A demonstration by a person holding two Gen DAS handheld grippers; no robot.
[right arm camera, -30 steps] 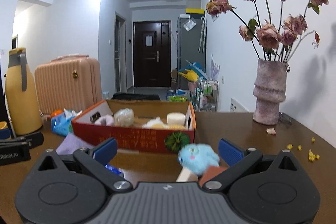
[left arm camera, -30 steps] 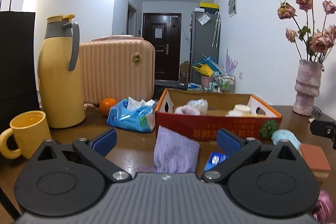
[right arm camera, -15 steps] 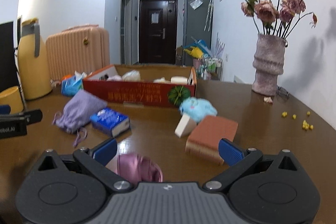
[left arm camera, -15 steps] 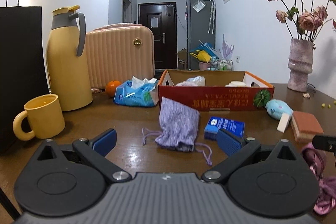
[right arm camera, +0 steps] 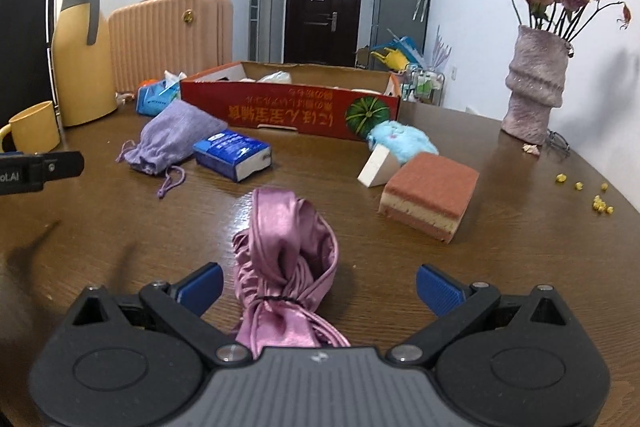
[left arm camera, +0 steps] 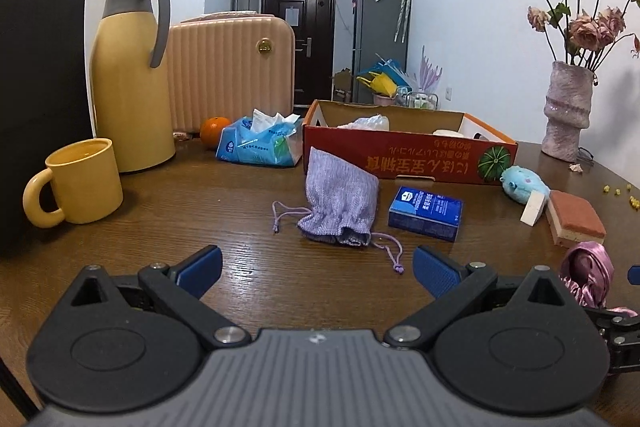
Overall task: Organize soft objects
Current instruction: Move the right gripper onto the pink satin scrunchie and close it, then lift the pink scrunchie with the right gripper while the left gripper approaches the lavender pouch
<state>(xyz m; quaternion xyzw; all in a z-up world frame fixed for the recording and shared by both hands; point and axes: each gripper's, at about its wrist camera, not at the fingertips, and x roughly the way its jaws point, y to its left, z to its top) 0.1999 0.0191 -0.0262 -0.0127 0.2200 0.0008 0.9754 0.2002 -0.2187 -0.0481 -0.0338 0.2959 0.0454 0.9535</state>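
Right gripper (right arm camera: 318,285) spread wide, empty, w/ shiny pink satin bundle (right arm camera: 286,247) lying on the table btwn its fingers. Prob light, slippery, floppy; grab at black-tied neck. Left gripper (left arm camera: 316,267) also wide apart, empty.

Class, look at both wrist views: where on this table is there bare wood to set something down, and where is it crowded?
Bare wood lies between the yellow mug and the purple drawstring pouch, and right of the sponge toward the vase. It is crowded before the red box: pouch, blue packet, plush toy, white wedge.
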